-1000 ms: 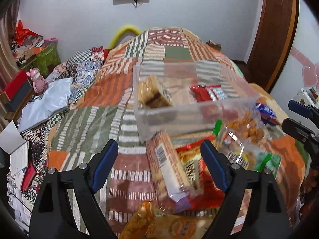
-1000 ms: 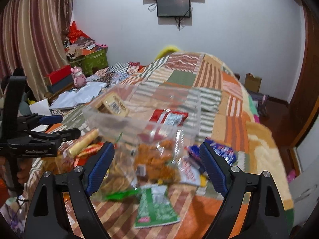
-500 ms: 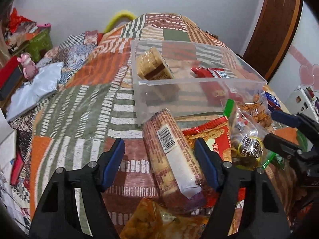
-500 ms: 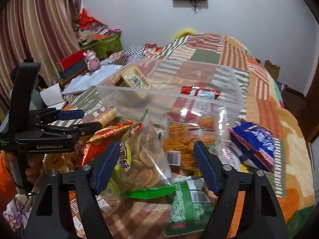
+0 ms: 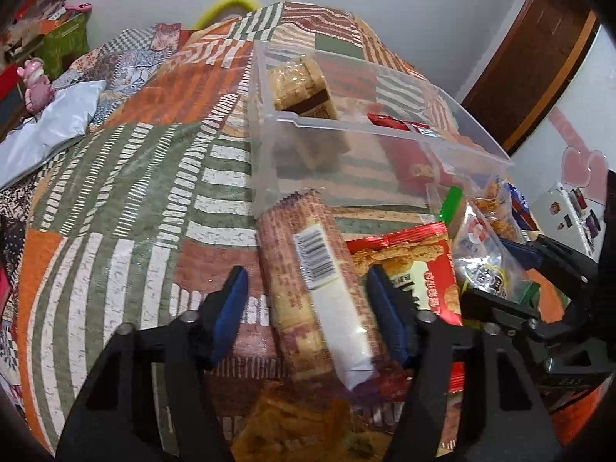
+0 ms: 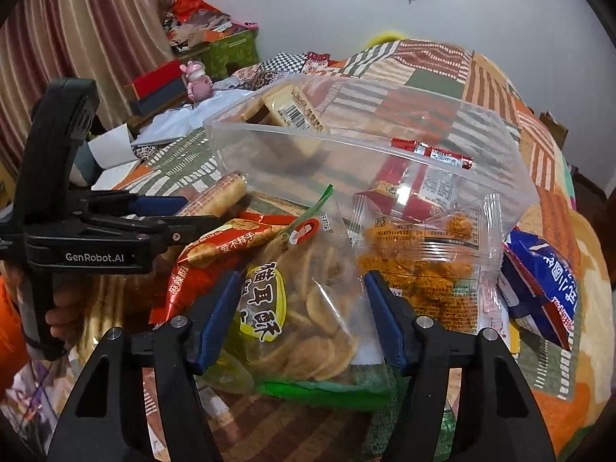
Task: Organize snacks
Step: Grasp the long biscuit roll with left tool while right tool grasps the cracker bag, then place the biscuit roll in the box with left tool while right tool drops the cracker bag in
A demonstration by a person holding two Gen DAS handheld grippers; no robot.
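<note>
Since half a second ago both grippers have come lower and closer to the snack pile, and each now brackets a packet. In the left wrist view, the left gripper [image 5: 306, 310] has its jaws spread on either side of a long cracker roll [image 5: 312, 288] lying on the patchwork quilt [image 5: 127, 177], its far end against the clear plastic bin [image 5: 385, 142]; the blue pads stand just beside the wrapper, and contact cannot be told. A red snack bag [image 5: 415, 265] lies just right of the roll, and the bin holds a tan biscuit pack [image 5: 300, 84]. In the right wrist view, the right gripper [image 6: 302, 317] is likewise spread, around a clear bag of round crisps [image 6: 308, 308] with a yellow label. Only this view shows the orange puff packet [image 6: 419, 258] leaning on the bin's near wall, the blue bag [image 6: 539, 285] at right, and a barcode on the biscuit pack.
</note>
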